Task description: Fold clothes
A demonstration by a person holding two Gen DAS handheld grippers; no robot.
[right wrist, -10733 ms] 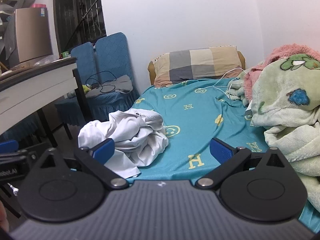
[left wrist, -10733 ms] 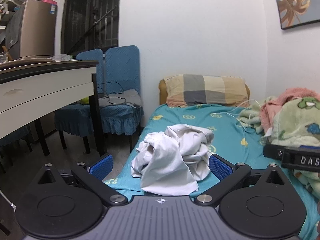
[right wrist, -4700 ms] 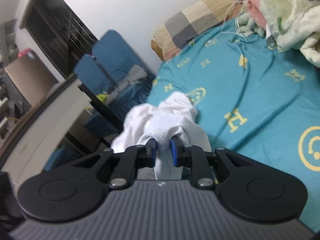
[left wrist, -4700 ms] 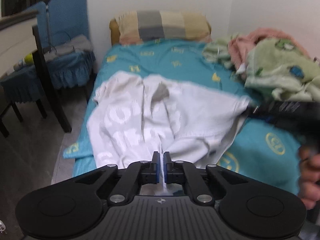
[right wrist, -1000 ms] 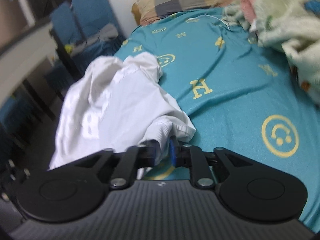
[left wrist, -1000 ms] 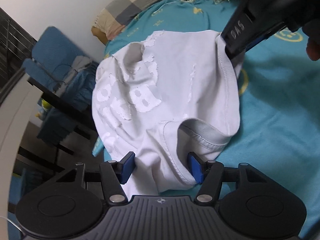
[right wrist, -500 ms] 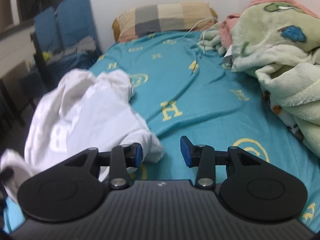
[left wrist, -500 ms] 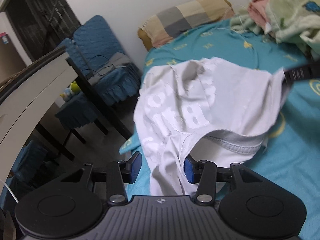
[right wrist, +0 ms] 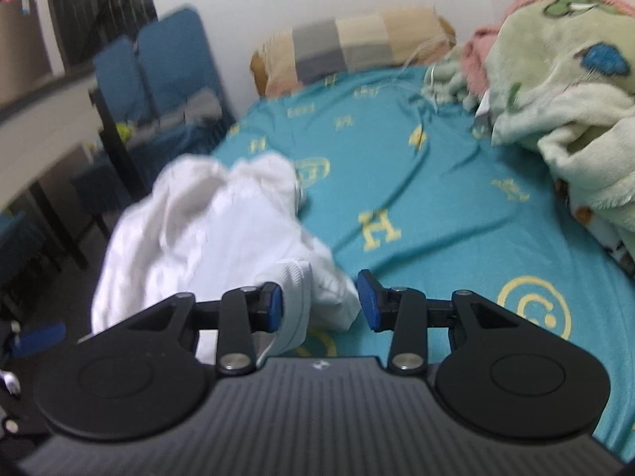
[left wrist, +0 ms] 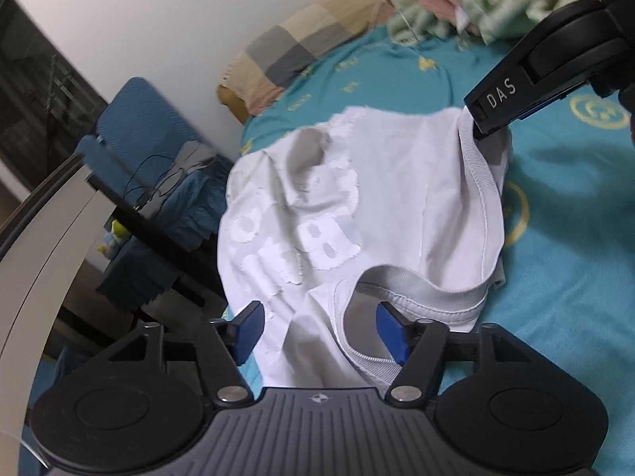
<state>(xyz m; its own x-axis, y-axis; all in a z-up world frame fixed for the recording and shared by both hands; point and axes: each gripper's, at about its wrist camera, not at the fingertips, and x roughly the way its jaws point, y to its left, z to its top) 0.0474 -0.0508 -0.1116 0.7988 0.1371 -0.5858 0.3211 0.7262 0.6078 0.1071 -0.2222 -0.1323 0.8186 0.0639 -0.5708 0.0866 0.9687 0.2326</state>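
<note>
Left wrist view: left gripper (left wrist: 319, 331) opening wide around white T-shirt (left wrist: 329, 214) collar, pads clear, shirt rumpled on teal bedsheet (left wrist: 563, 261). Right wrist view: right gripper (right wrist: 319, 303) partly open, collar rib brushing one pad, nothing pinched. Better to regrip shoulders and tension flat.

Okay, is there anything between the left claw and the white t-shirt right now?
Nothing visible: the white t-shirt lies directly between the opening jaws of the left claw, its collar by the right pad, neither pad pressing it.
</note>
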